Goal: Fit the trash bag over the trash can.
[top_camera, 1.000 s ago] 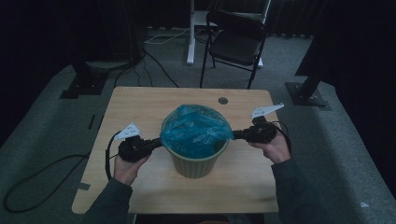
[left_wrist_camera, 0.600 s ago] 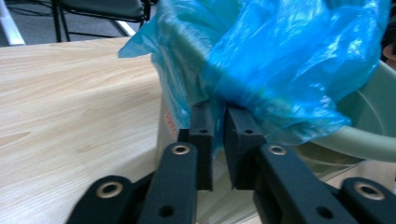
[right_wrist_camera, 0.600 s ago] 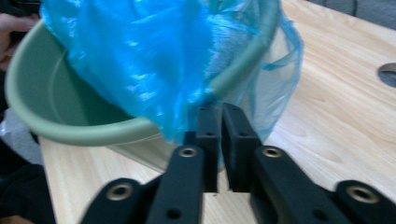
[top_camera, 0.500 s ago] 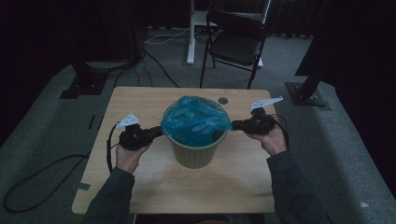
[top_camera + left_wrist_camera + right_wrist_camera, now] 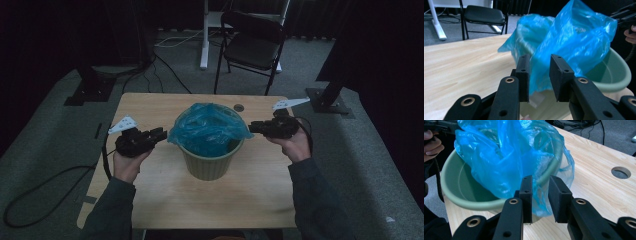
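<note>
High view: a crumpled blue plastic bag (image 5: 210, 129) sits in a pale green bin (image 5: 210, 162) at mid-table (image 5: 165, 200), draping over its rim. Left gripper (image 5: 539, 72) and right gripper (image 5: 540, 195) each have jaws parted with bag film between them, not clamped.

A: Count it off for me!
B: One green bin (image 5: 208, 161), one blue bag (image 5: 209, 129), two grippers — left (image 5: 159, 134), right (image 5: 252, 127).
A: And behind?
B: One folding chair (image 5: 253, 46), one surface (image 5: 165, 195).
</note>
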